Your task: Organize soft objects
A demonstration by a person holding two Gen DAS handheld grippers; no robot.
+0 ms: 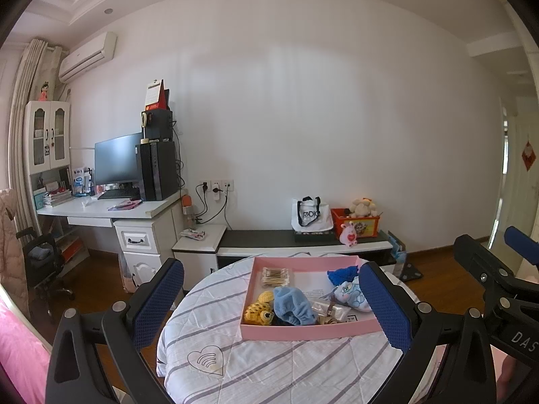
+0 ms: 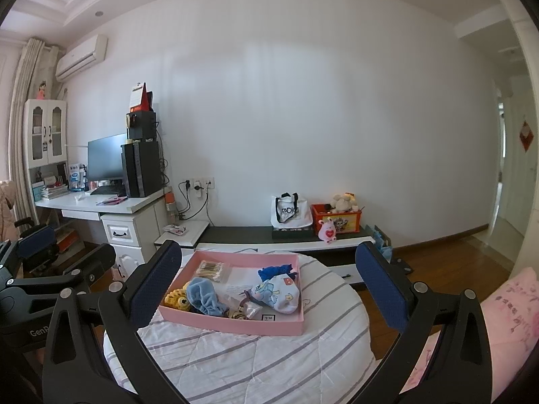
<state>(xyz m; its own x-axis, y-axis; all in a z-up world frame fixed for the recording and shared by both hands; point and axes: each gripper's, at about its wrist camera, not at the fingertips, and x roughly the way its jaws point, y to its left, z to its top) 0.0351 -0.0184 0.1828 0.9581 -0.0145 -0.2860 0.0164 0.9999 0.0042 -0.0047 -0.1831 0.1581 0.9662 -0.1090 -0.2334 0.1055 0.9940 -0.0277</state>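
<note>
A pink tray sits on a round surface under a white striped quilt. In it lie a yellow crochet toy, a light blue fluffy cloth, a dark blue knit piece, a printed white-and-blue pouch, a pack of cotton swabs and small clear packets. My left gripper and right gripper are both open and empty, held short of the tray.
A low black-and-white cabinet behind holds a white tote bag, a red box of plush toys and a pink plush. A desk with monitor and computer stands left. Pink bedding lies right.
</note>
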